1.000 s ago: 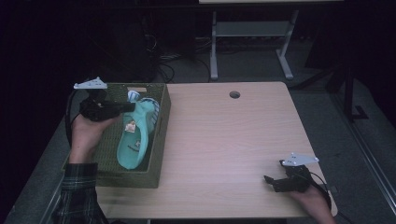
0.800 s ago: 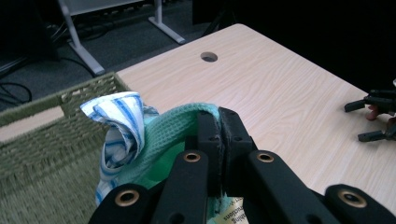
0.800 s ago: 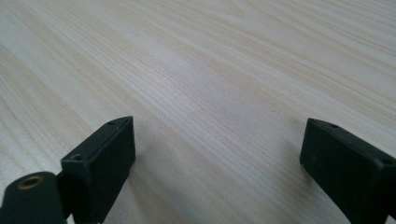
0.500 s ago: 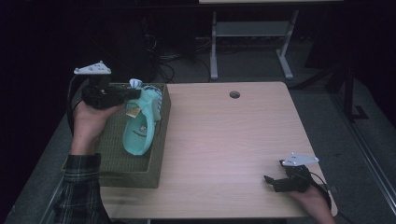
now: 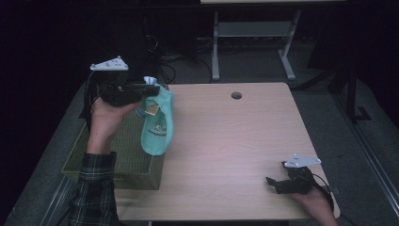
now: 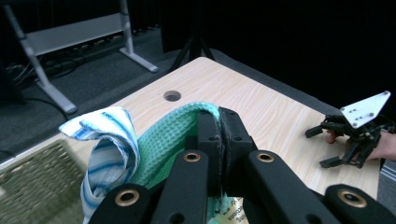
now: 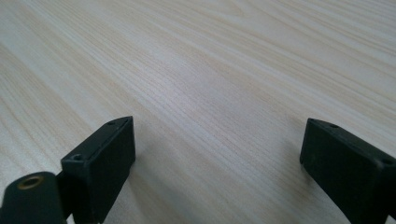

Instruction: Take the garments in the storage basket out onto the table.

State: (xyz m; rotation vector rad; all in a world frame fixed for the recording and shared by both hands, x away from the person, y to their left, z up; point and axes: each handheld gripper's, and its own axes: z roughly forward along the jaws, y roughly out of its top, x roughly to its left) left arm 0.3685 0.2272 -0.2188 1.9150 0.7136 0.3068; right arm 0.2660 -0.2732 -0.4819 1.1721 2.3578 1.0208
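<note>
My left gripper point(image 5: 153, 89) is raised over the far right corner of a green woven basket point(image 5: 117, 162), jaws shut on a mint-green waffle cloth point(image 5: 157, 125). The cloth hangs down over the basket's right rim and carries a paper tag. In the left gripper view the jaws point(image 6: 218, 116) pinch a fold of the green cloth point(image 6: 170, 137). A blue-and-white striped cloth point(image 6: 109, 140) is bunched against the cloth on the left; whether it is pinched too I cannot tell. My right gripper point(image 5: 275, 183) rests open on the table's near right corner, with bare wood point(image 7: 210, 70) between its jaws point(image 7: 217, 144).
The light wooden table point(image 5: 235, 141) has a round cable hole point(image 5: 236, 95) near its far edge. The basket stands on the table's left side. A metal desk frame point(image 5: 254, 42) and cables lie on the dark floor beyond. The right gripper point(image 6: 320, 148) shows far off in the left gripper view.
My left hand has risen and moved toward the far right of the basket, lifting the green cloth from lying in the basket to hanging free. The right gripper has stayed put.
</note>
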